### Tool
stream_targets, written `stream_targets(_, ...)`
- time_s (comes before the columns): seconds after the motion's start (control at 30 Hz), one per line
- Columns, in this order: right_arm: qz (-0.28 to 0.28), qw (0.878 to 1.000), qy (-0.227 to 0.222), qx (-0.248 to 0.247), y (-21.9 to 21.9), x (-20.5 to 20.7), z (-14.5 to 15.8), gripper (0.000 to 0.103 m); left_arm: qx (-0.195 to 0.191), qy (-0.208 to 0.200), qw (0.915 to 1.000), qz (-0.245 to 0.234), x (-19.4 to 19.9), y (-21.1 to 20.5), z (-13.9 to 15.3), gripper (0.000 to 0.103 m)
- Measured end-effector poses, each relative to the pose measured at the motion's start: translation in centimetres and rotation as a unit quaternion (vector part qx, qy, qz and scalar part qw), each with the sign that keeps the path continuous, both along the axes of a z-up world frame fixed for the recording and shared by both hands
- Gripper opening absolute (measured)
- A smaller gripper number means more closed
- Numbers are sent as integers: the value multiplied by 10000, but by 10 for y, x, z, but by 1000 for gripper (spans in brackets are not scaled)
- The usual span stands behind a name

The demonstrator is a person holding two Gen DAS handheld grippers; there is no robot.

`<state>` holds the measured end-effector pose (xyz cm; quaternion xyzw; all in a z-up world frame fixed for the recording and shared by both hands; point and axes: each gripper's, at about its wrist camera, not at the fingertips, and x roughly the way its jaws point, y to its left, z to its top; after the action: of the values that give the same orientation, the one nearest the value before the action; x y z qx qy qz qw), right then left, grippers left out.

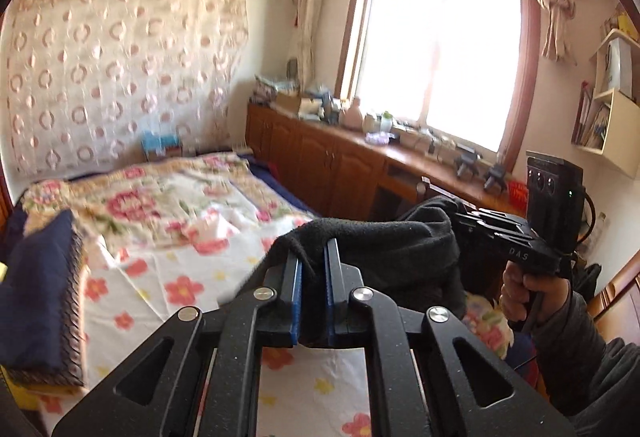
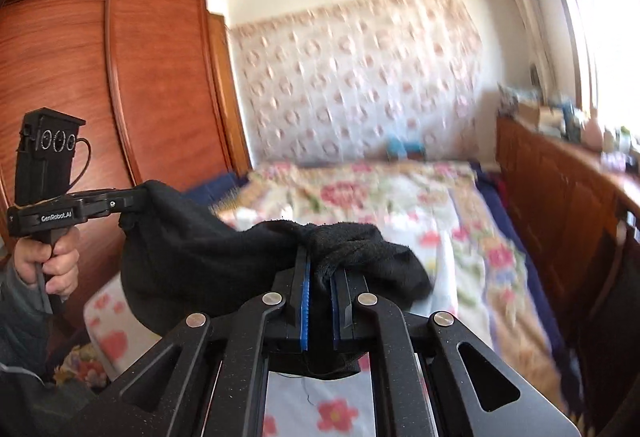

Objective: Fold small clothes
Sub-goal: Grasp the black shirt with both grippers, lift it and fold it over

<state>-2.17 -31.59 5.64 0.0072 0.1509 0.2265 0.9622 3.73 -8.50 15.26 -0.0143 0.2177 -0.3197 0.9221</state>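
A small black fleece garment (image 1: 384, 249) hangs in the air between both grippers, above the flowered bed sheet (image 1: 168, 237). My left gripper (image 1: 314, 253) is shut on one edge of it. My right gripper (image 2: 320, 261) is shut on the other edge of the black garment (image 2: 192, 241), which sags in a pouch between them. The right gripper also shows in the left wrist view (image 1: 460, 215), and the left gripper shows in the right wrist view (image 2: 136, 203), each with cloth in its jaws.
A folded dark blue blanket (image 1: 36, 301) lies on the bed's left side. A wooden cabinet (image 1: 332, 165) with clutter runs under the window (image 1: 436, 57). A wooden wardrobe (image 2: 120, 85) stands left of the bed. A wall shelf (image 1: 608, 109) hangs at the right.
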Motion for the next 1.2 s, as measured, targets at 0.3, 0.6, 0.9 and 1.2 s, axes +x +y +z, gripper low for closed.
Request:
stream_targets(0.3, 338, 9983, -244, -406, 47, 48, 67, 7, 95, -206, 9959, 872, 54, 51, 30, 10)
stream_targets(0.6, 126, 9963, -586, -612, 100, 142, 106, 7, 173, -443, 9886, 1430, 78, 79, 32, 10)
stream_targets(0.9, 715, 9887, 805, -1044, 118, 110, -44, 7, 813, 1176, 9846, 1006, 4, 73, -169, 10)
stream_targets(1.2, 1029, 9754, 1733, -899, 125, 107, -127, 7, 870, 1700, 9769, 960, -4, 73, -219, 10)
